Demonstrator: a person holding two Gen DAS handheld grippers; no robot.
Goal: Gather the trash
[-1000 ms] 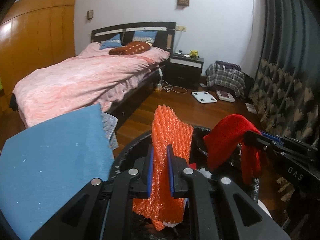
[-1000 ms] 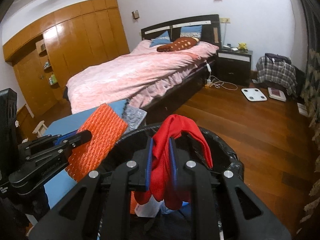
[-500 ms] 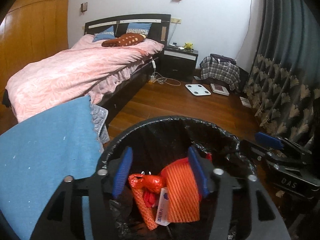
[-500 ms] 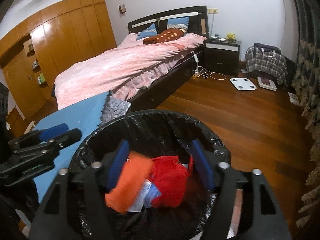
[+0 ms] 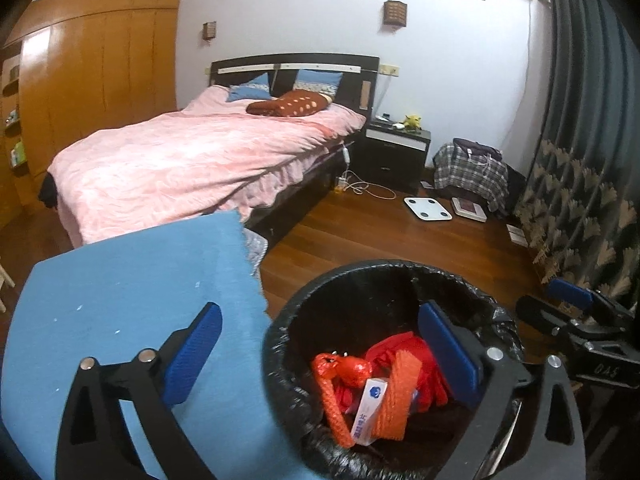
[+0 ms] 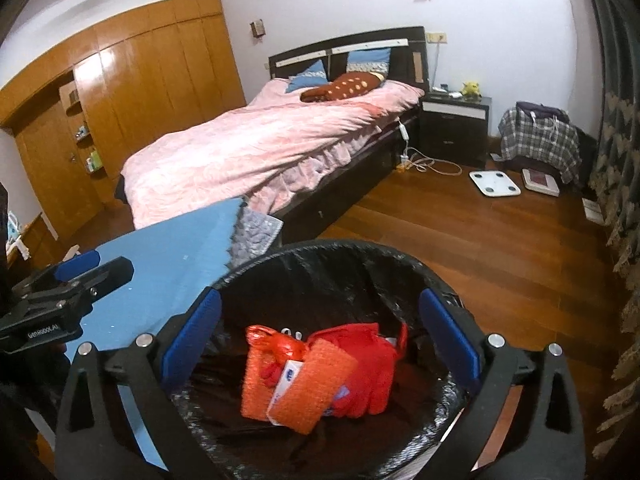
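A black-lined trash bin (image 5: 360, 276) (image 6: 332, 250) stands below both grippers. Inside it lie an orange foam net (image 6: 304, 392) (image 5: 396, 396), a red cloth (image 6: 368, 368) (image 5: 408, 350), a crumpled red wrapper (image 5: 344, 368) and a small white box (image 5: 366, 408). My left gripper (image 5: 320, 348) is open and empty, above the bin's left rim and the blue table. My right gripper (image 6: 320, 340) is open and empty over the bin. Each gripper also shows at the edge of the other's view: the right one in the left wrist view (image 5: 576, 320), the left one in the right wrist view (image 6: 68, 284).
A blue-topped table (image 5: 120, 300) (image 6: 168, 256) adjoins the bin on the left. Beyond lie a bed with a pink quilt (image 5: 192, 160), a black nightstand (image 5: 396, 152), a white scale (image 5: 427, 208) on the wood floor, a plaid bag (image 5: 468, 172) and dark curtains (image 5: 580, 160) at right.
Both grippers opened and let the orange net and the red cloth fall into the bin. Since then the jaws have spread wider and the left gripper has shifted left over the table.
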